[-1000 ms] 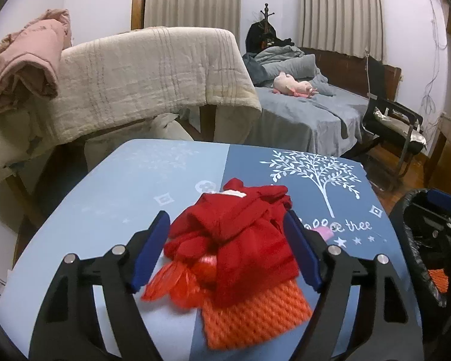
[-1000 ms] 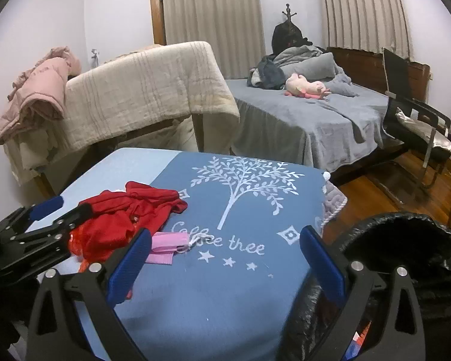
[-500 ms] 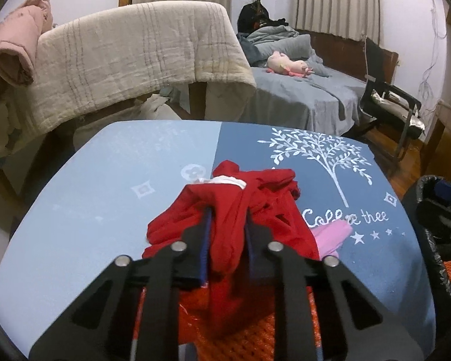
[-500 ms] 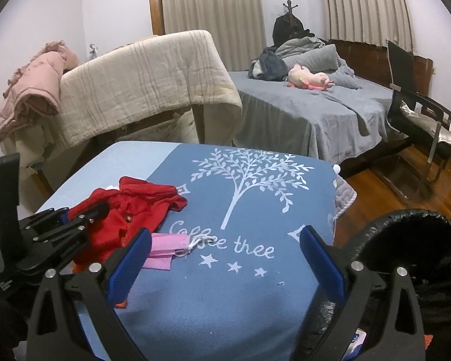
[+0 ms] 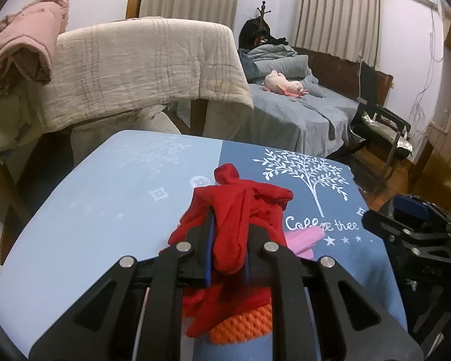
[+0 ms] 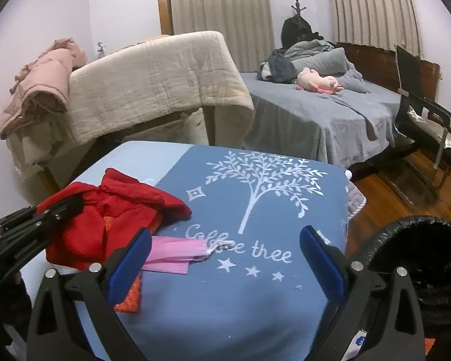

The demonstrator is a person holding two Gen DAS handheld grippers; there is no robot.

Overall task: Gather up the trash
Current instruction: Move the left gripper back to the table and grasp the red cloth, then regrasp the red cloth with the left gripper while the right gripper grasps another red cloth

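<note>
A crumpled red mesh bag (image 5: 234, 222) (image 6: 111, 210) lies bunched on the blue tablecloth, with an orange net piece (image 5: 243, 325) under its near end. My left gripper (image 5: 227, 234) is shut on a fold of the red mesh, which bulges up between the blue pads. A pink face mask (image 6: 174, 254) (image 5: 305, 237) lies flat just right of the bundle. My right gripper (image 6: 224, 258) stands wide open above the table's near right part, nothing between its fingers, the mask beside its left fingertip. A black-lined trash bin (image 6: 418, 258) stands at the table's right corner.
The table's blue cloth (image 6: 255, 300) bears a white tree print and lettering. Behind stand a rack draped with a beige quilt (image 5: 141, 69) and a grey bed (image 6: 330, 111). A black chair (image 6: 430, 126) sits on the wooden floor to the right.
My left gripper went from wide open around the red mesh bundle to shut on it, and the bundle is now pulled up a little. The right gripper stayed open in place.
</note>
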